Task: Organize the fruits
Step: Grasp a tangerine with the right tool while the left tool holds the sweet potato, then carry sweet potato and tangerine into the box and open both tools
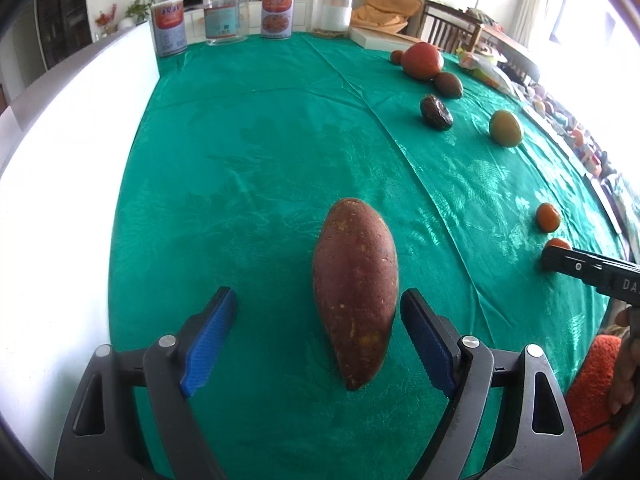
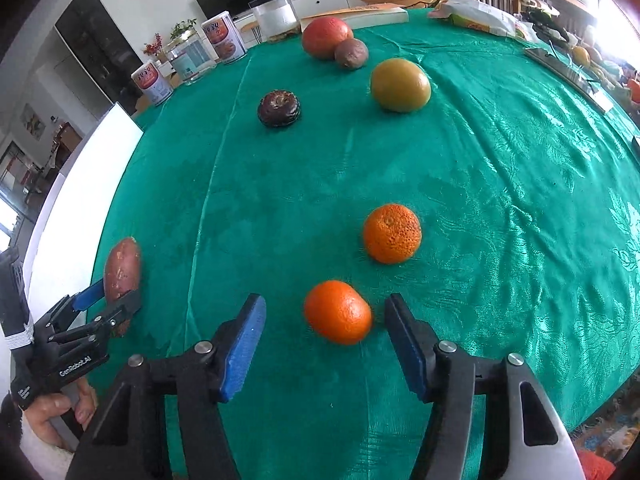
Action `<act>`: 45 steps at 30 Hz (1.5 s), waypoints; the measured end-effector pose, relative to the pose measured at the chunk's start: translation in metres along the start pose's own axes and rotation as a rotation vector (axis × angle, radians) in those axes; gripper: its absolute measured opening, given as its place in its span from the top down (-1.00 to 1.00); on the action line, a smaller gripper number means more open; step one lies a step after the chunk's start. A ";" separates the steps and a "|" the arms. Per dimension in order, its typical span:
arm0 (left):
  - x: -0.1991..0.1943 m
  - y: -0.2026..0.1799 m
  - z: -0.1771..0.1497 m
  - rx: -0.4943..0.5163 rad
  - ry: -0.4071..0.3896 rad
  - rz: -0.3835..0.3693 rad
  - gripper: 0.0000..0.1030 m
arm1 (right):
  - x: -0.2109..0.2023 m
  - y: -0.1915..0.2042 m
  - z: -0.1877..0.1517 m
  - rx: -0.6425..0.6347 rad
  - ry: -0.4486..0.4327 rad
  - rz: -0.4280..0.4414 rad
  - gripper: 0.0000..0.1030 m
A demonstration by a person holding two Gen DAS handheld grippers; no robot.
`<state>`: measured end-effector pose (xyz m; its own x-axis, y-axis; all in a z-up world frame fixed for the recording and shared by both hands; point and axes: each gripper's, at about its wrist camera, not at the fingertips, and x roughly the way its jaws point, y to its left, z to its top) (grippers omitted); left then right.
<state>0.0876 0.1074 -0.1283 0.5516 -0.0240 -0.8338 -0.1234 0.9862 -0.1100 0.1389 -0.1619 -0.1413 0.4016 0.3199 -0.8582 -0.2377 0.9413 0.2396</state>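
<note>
**Ana:** Tangerine (image 2: 338, 312) first, I'd say. The right gripper (image 2: 325, 338) has it between its blue pads, but neither pad presses on it. There's a clear gap on the left side and a thin one on the right.

**Ben:** So how would you finish the grab well?

**Ana:** Centre it. The fruit sits nearer the right pad (image 2: 404, 346), so I'd nudge the tool toward three o'clock before closing, or the right pad may touch first and roll it away. Then close gently; a soft peel probably bruises if squeezed hard. With no earlier view I can't say whether the jaws are moving.

**Ben:** And the neighbours?

**Ana:** A rougher orange (image 2: 392, 234) lies at about one o'clock from the tangerine, apart from it, so it shouldn't get bumped. Farther up the green tablecloth (image 2: 500, 184) sit a yellow-green citrus (image 2: 400, 85) and a dark wrinkled fruit (image 2: 279, 108).

**Ben:** What about the left gripper (image 1: 318, 344)?

**Ana:** Wide open, holding nothing. A sweet potato (image 1: 355, 292) lies lengthwise between its jaws, pointing toward twelve o'clock, with its near tip toward the camera. It's closer to the right pad (image 1: 428, 344); whether they touch I can't tell. On the left pad's (image 1: 208, 344) side there's plenty of bare cloth.

**Ben:** Same advice there?

**Ana:** Yes: shift toward three o'clock to centre it, and grip across the thick middle, since the tapered end would likely slip.
</note>
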 end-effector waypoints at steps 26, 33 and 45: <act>-0.181 0.050 -0.008 -0.150 -0.096 -0.324 0.21 | -0.033 0.112 -0.028 -0.143 0.069 0.400 0.41; -0.211 0.163 -0.002 -0.347 -0.143 -0.043 0.21 | -0.075 0.273 -0.006 -0.465 0.089 0.596 0.41; -0.120 0.239 -0.026 -0.532 0.077 0.093 0.11 | -0.001 0.362 -0.012 -0.614 0.174 0.474 0.29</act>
<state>-0.0297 0.3416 -0.0688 0.4595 0.0276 -0.8878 -0.5799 0.7664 -0.2763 0.0419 0.1776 -0.0592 0.0037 0.6023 -0.7982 -0.8140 0.4654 0.3474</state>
